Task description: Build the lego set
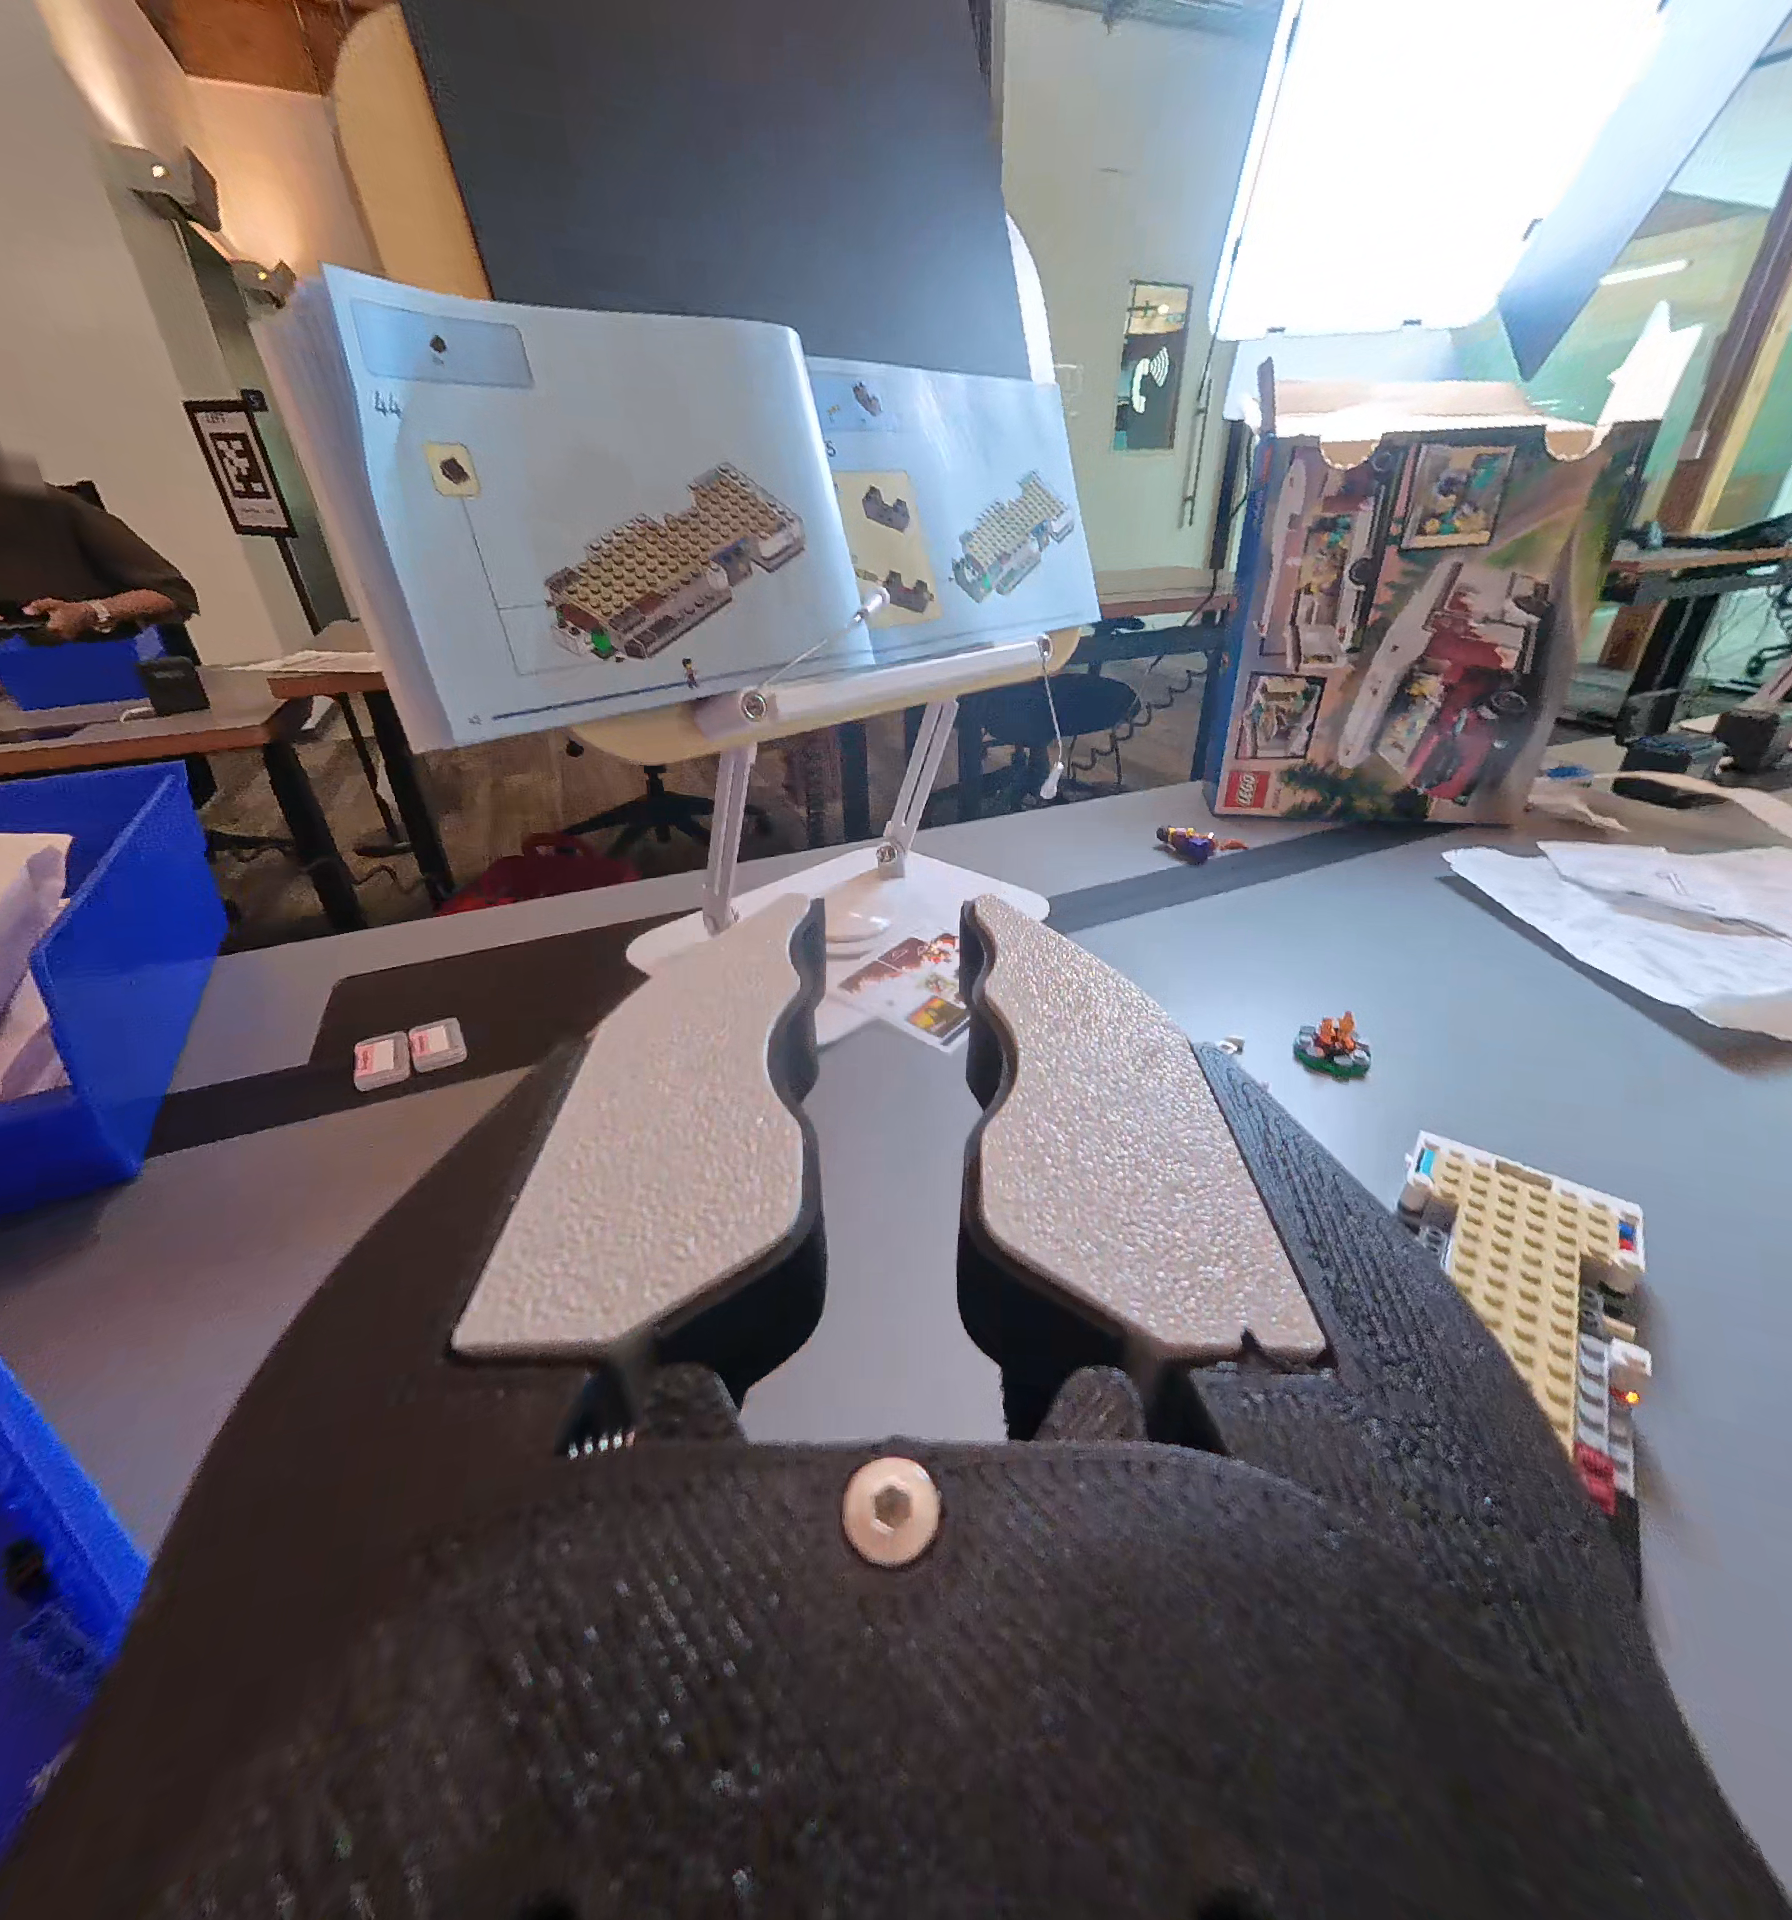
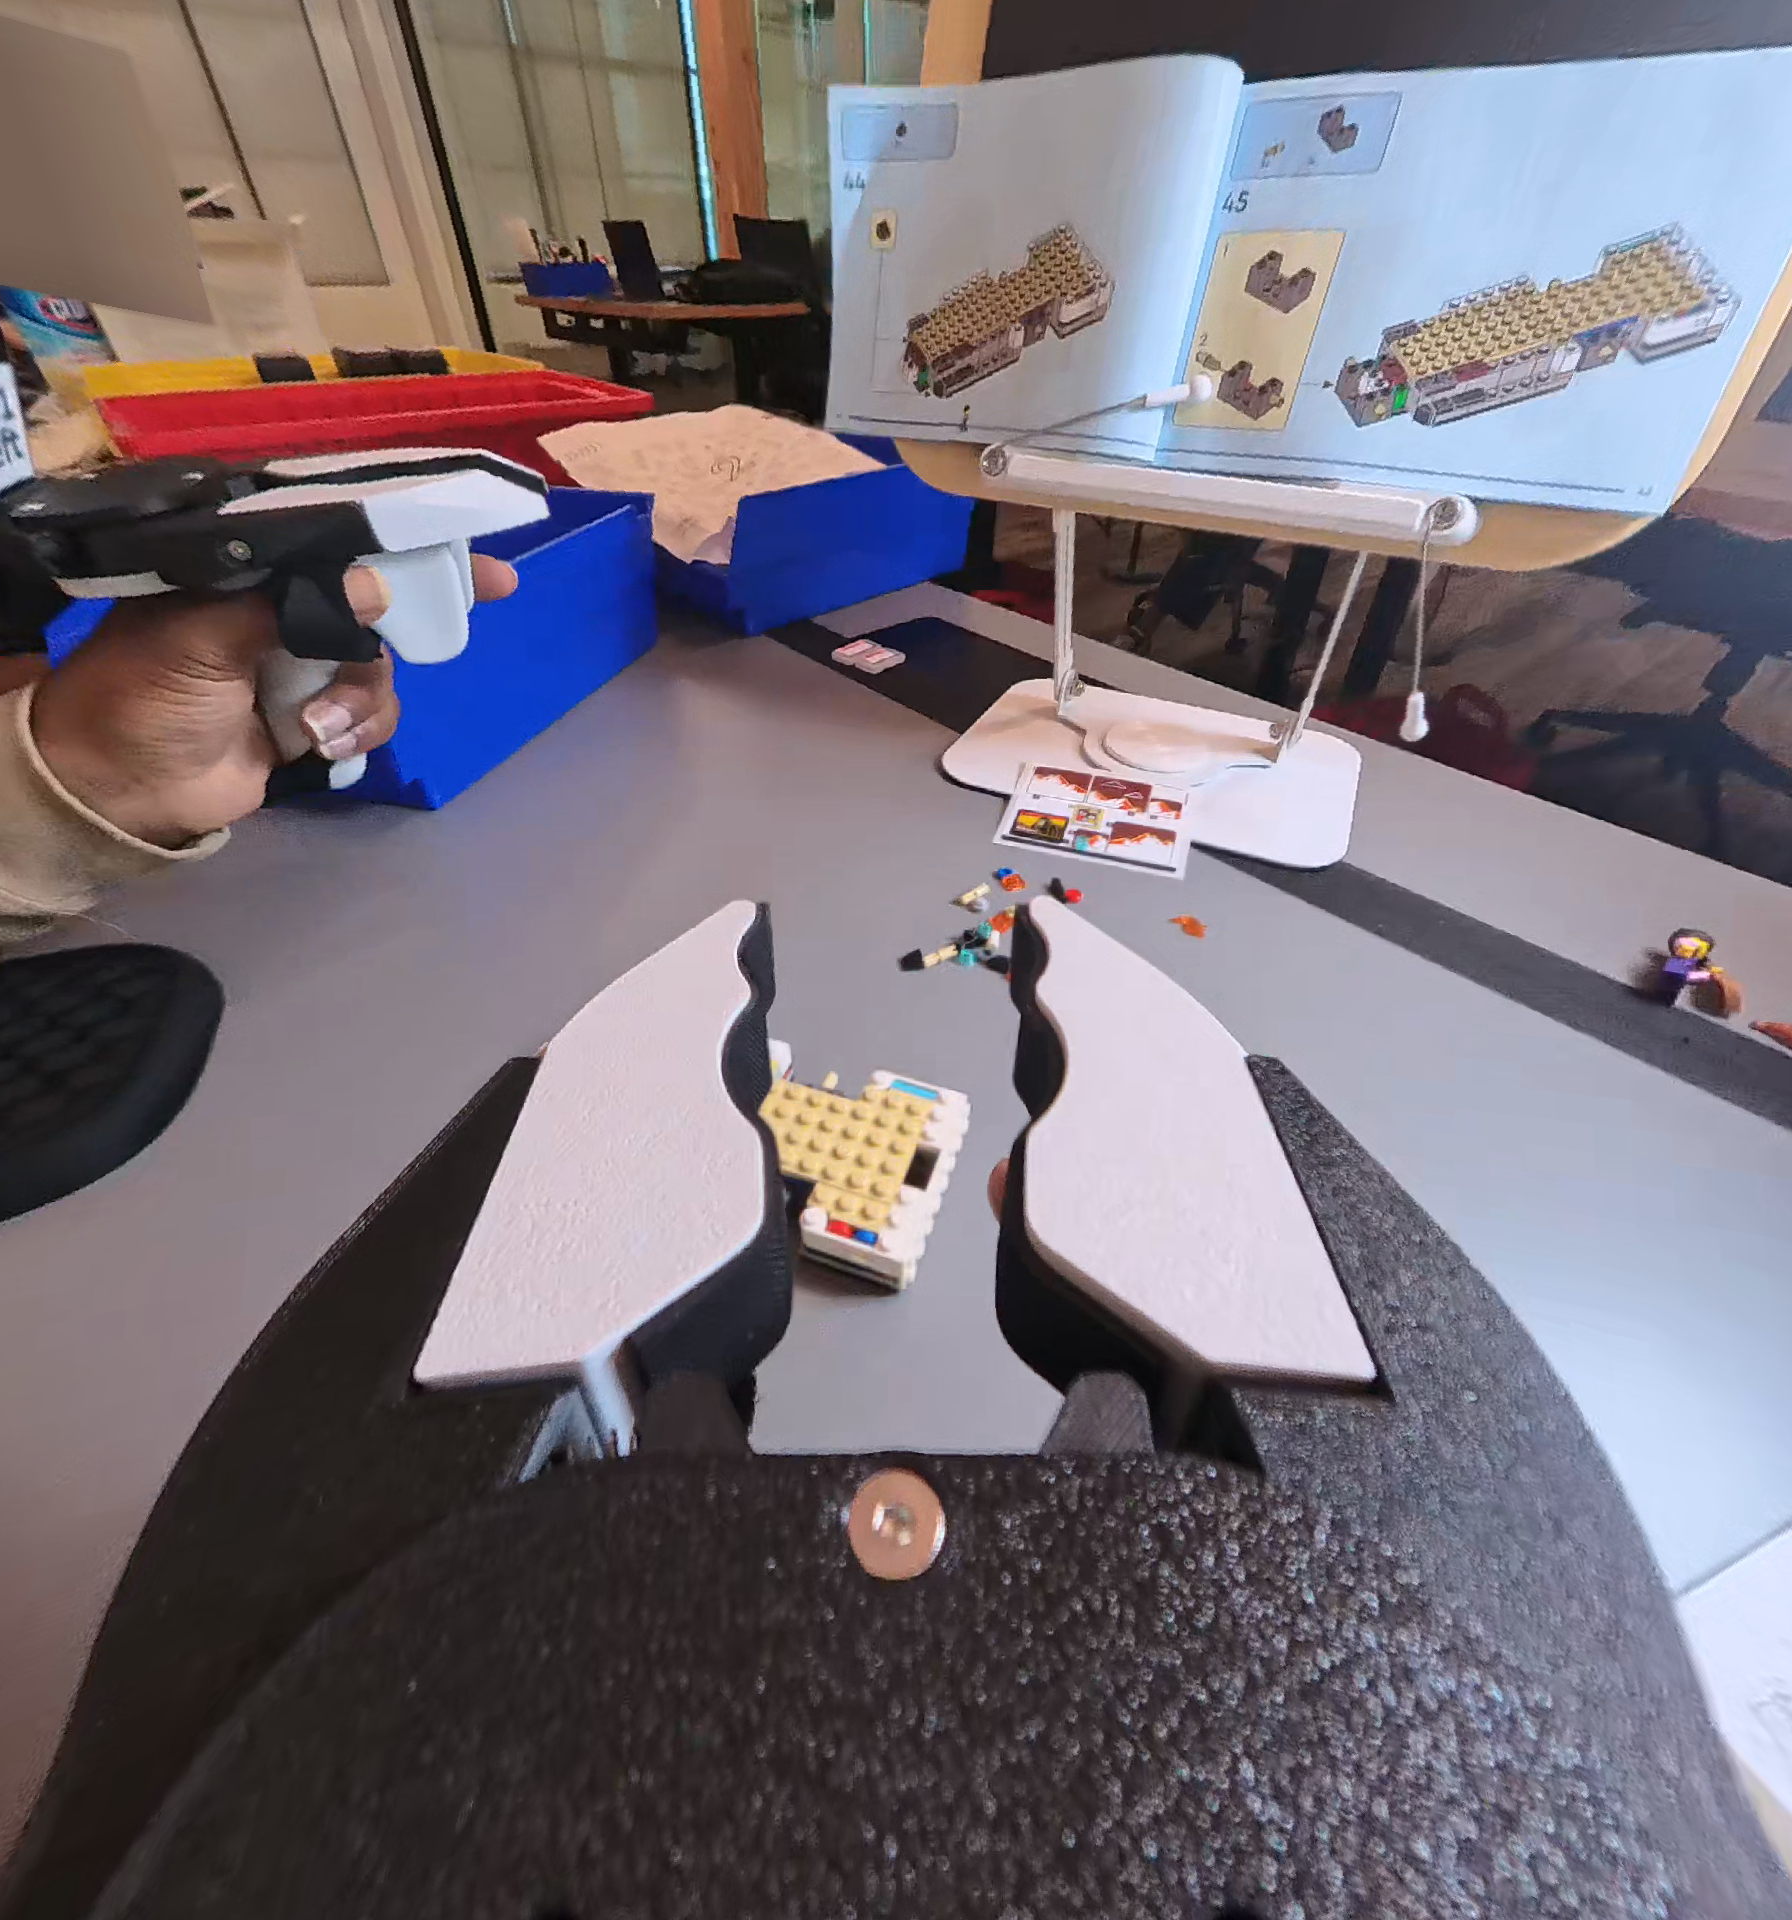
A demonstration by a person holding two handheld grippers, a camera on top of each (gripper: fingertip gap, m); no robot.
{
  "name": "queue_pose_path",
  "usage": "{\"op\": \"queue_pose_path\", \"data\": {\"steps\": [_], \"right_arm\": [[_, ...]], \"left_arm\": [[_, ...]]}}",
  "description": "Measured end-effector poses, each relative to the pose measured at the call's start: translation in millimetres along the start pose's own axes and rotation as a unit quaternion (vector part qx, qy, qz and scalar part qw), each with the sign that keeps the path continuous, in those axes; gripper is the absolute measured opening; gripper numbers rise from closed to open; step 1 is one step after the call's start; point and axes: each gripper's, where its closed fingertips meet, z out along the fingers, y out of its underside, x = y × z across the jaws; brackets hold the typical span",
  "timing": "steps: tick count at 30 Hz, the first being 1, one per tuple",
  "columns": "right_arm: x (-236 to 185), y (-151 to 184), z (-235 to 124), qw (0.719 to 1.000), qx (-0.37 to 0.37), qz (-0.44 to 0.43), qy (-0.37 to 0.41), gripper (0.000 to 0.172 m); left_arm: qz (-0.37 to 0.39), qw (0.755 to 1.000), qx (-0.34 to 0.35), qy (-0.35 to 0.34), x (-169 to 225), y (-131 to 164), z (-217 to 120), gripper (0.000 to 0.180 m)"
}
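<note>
Grey table [image 2: 518, 935] is seen beneath both tools: the left tool [image 1: 892, 935] is held released and bare above it, near a sticker sheet [image 1: 907, 987] and a white book stand [image 1: 861, 894]. The right tool [image 2: 887, 935] is likewise released, poised over a tan brick model [image 2: 861, 1153] resting untouched on the table, with small loose pieces [image 2: 975, 935] just beyond its fingertips.

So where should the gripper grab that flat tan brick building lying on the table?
Probably across the narrow end of the tan brick build, from above, pads on its two straight white side walls. It lies flat on the grey table, so its studded top gives no grip. The right gripper hovers open over it.
</note>
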Motion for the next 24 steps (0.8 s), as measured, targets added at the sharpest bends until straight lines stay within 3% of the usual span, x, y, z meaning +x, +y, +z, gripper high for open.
{"op": "queue_pose_path", "data": {"steps": [6, 24], "right_arm": [[-9, 14, 3, 0.999, 0.019, -0.047, -0.005, 0.044], [0, 32, 5, 0.999, 0.016, -0.052, 0.003, 0.043]], "left_arm": [[0.028, 1.0, 0.0, -0.007, 2, 9, -8, 0.025], [0.036, 0.999, -0.03, 0.001, -9, 39, 0, 0.026]]}}
